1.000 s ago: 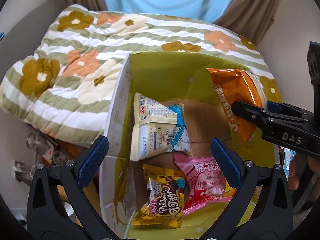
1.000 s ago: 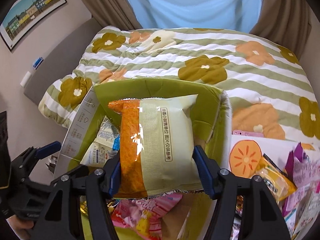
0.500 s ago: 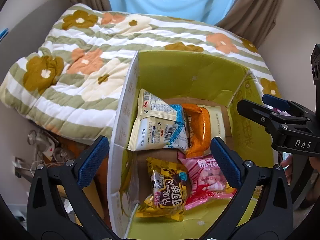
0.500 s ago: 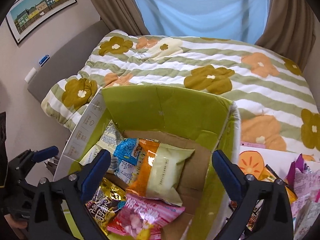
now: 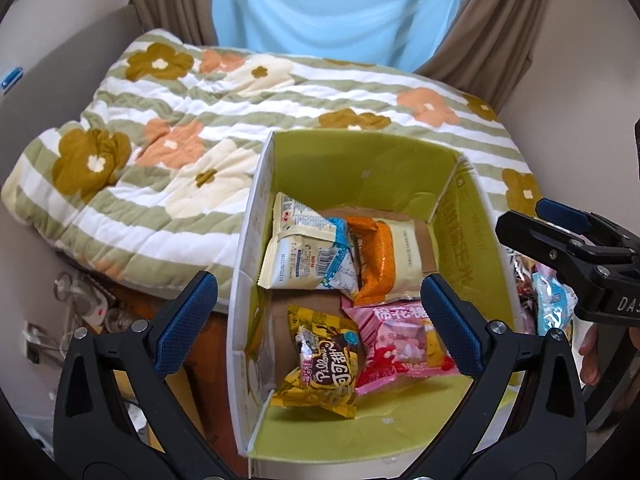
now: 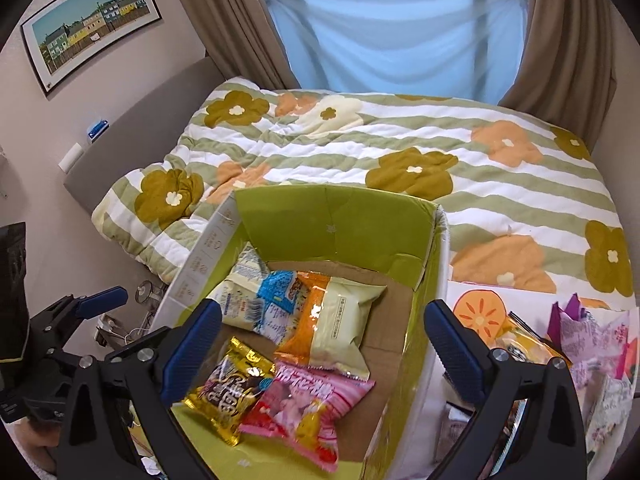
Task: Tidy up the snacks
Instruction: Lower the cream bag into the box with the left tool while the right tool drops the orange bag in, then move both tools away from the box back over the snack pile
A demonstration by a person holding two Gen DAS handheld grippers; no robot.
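Below the right gripper's [image 6: 320, 348] spread, empty fingers [image 6: 454, 350] (left gripper's [image 5: 318, 320] likewise) lies the orange packet [image 6: 332, 330].

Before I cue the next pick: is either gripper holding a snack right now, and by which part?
Nothing is held. The left gripper and right gripper both have open, empty jaws; the orange-and-cream packet lies in the box.

Your count: one box [image 5: 256, 208], four snack packets inside it.

You had one cream-and-blue packet [image 5: 308, 256], one orange-and-cream packet [image 5: 384, 256], one yellow packet [image 5: 324, 360] and one pink packet [image 5: 400, 344] in the box. You also had a heap of loose packets [image 6: 580, 344] right of the box, too jumbled to count, one quilt [image 6: 400, 152], one framed picture [image 6: 92, 44] and two grippers.
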